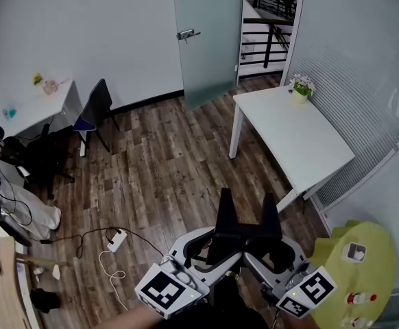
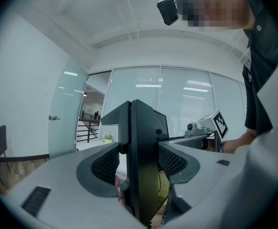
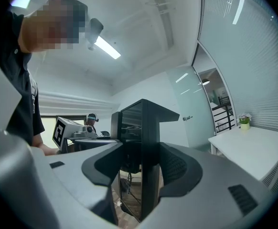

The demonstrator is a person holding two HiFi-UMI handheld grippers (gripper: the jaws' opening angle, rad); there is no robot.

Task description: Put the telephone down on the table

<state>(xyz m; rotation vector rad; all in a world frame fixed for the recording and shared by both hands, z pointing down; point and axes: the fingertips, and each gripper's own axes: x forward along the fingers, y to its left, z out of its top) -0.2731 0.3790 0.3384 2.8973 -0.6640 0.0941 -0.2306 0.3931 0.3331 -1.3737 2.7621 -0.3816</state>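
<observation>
Wood-plank floor point(image 1: 165, 163) spreads beneath both tools, which are held low and close to the person's body; the left gripper point(image 2: 138, 108) is clenched, its two black jaws pressed flat together with nothing between them; the right gripper point(image 3: 146, 108) is likewise clamped shut on nothing, its jaws meeting in one dark blade. In the head view the two point forward side by side, near each other but apart, tips tilted up and away from the body; each carries its marker cube at the rear, the left cube point(image 1: 166, 290) and the right cube point(image 1: 312, 290) at the bottom edge. Just right of the right gripper stands a yellow-green round table point(image 1: 374, 279); a small white object point(image 1: 355, 252) lies on it, with small red-and-white items nearer the edge; whether that white object is the telephone I cannot tell, and neither gripper holds one. Left of the left gripper a white power strip point(image 1: 117, 240) lies on the floor with a looped white cable. Further ahead stands a white table point(image 1: 302, 142), bare but for a small flower pot point(image 1: 300, 91) at its far corner; beyond it a frosted glass door point(image 1: 206, 40); at the far left a black chair point(image 1: 97, 108) beside a white desk point(image 1: 38, 105).
</observation>
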